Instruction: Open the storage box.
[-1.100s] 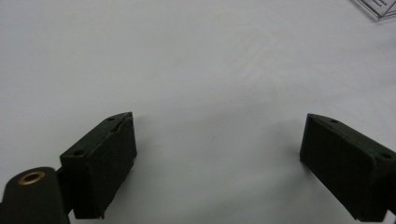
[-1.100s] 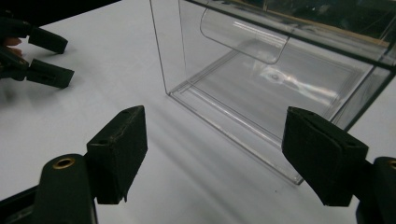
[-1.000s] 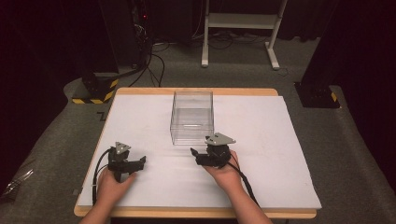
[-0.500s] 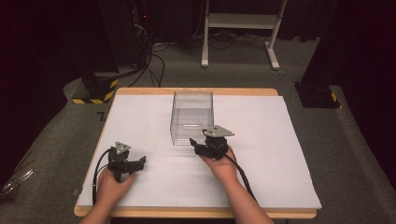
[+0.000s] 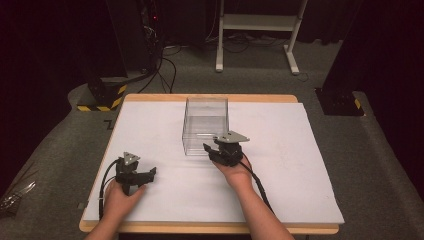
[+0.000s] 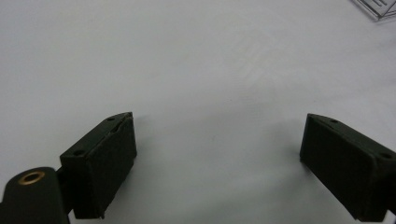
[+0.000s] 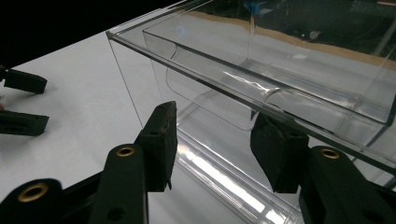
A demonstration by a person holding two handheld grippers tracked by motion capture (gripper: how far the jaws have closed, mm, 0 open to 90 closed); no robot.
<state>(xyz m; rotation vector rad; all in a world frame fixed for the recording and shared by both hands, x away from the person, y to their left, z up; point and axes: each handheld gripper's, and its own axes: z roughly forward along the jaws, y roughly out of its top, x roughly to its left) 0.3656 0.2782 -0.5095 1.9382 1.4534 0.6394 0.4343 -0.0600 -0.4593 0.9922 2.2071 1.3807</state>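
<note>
1. Since a second earlier, my right gripper [image 5: 216, 150] had slid forward to the clear box [image 5: 205, 125], its jaws just closing, half-open, around the near wall.
2. Nothing was gripped yet; lifting remained. My left gripper [image 5: 148, 174] rested wide open and empty, near the table's [image 5: 300, 200] left front.

We see the clear box [image 5: 205, 125] standing on the table [image 5: 300, 190], just ahead of the right gripper [image 5: 220, 151] — its near wall runs between that gripper's jaws, one jaw outside the wall, the other inside it. The left gripper [image 5: 142, 176] rests on the table well to the left of the right gripper and nearer the front edge — the box sits ahead of it and off to its right.
</note>
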